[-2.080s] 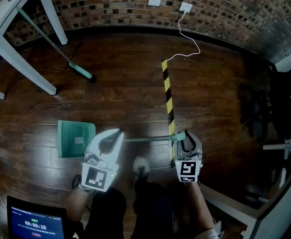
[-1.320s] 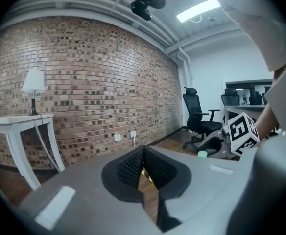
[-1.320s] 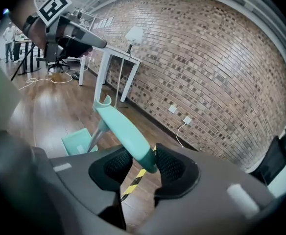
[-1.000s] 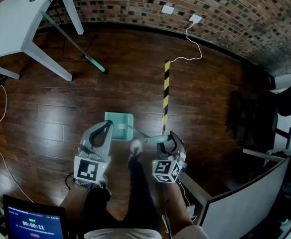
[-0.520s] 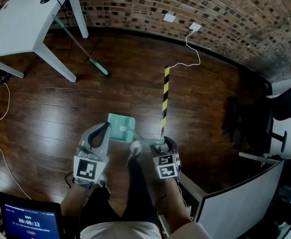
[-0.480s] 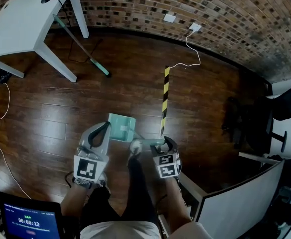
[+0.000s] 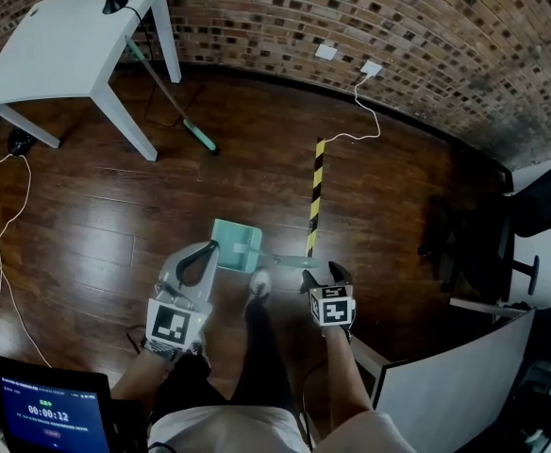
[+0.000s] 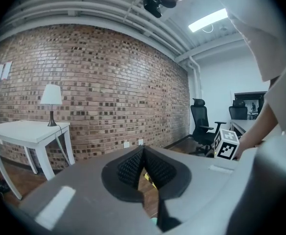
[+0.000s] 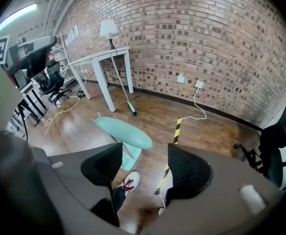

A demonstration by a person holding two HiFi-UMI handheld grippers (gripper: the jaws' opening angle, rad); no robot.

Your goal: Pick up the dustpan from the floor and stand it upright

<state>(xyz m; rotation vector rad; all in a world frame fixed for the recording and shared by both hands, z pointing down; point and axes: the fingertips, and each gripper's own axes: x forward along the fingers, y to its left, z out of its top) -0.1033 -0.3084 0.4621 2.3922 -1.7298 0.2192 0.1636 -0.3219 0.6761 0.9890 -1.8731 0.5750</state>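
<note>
The teal dustpan [image 7: 236, 246] stands on the wood floor in front of my shoe, and its grey handle [image 7: 290, 260] rises toward my right gripper [image 7: 322, 272]. In the right gripper view the teal handle grip [image 9: 123, 133] sits just beyond the left jaw of my right gripper [image 9: 144, 153], above the pan [image 9: 129, 156]. The right jaws are opening; no pad touches the handle and nothing lies between them. My left gripper [image 7: 208, 251] hovers at the pan's left side. In the left gripper view my left gripper [image 8: 143, 151] has its pads together on nothing.
A white table [image 7: 68, 45] stands at the back left with a broom [image 7: 176, 102] leaning on it. A yellow-black tape strip [image 7: 315, 187] and a white cable [image 7: 356, 111] lie on the floor. An office chair [image 7: 530, 206] and a white desk panel [image 7: 455, 366] stand at the right, a tablet [image 7: 44, 409] near left.
The dustpan, flat on the floor two seconds ago, has been brought up on end beside my shoe. My right gripper has opened off the handle end. Both grippers have risen.
</note>
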